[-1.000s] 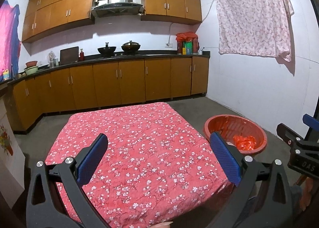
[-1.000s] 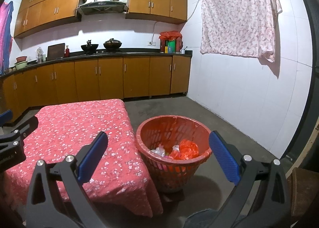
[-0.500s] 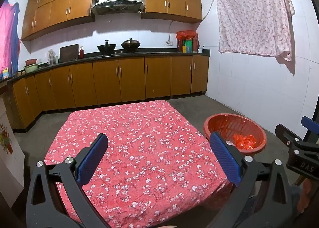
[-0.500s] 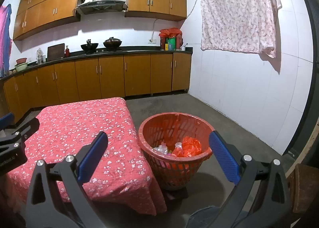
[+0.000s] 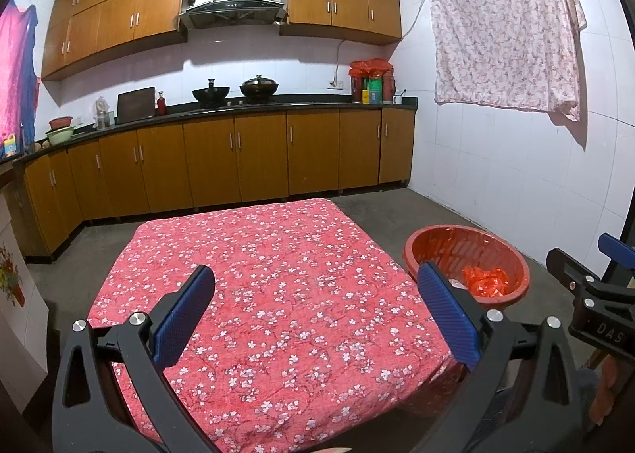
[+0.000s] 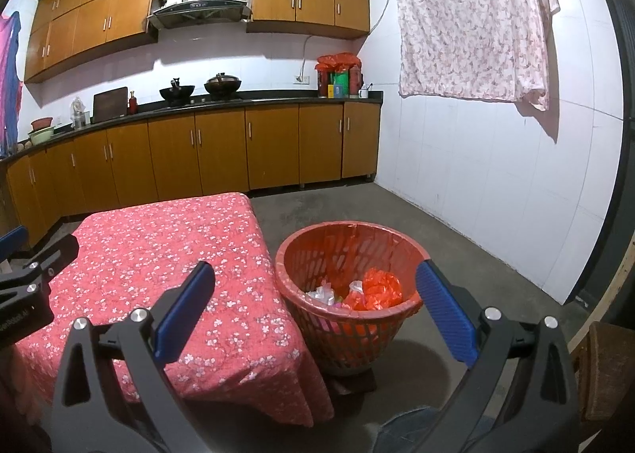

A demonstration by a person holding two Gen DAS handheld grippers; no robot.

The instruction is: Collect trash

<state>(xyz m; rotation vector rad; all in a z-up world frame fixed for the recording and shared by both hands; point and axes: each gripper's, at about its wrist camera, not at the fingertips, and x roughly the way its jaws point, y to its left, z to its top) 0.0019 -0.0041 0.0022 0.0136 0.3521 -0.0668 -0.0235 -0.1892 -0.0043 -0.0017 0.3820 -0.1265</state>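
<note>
While the left gripper [image 5: 317, 310] hangs spread and empty above the red floral tablecloth [image 5: 278, 294], only the right gripper [image 6: 313, 306], equally spread, sees white scraps beside orange trash [image 6: 373, 288] inside the basket [image 6: 317, 334].

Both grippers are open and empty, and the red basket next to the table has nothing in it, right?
Not quite. The red basket already holds trash, an orange bag and pale wrappers, as the right wrist view shows. Both the left gripper and right gripper are open and empty.

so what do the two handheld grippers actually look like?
Left gripper and right gripper match: black angular plastic frames with cut-outs, silver pivot bolts, ribbed blue finger pads. White lettering "DAS" marks the right gripper's body.
</note>
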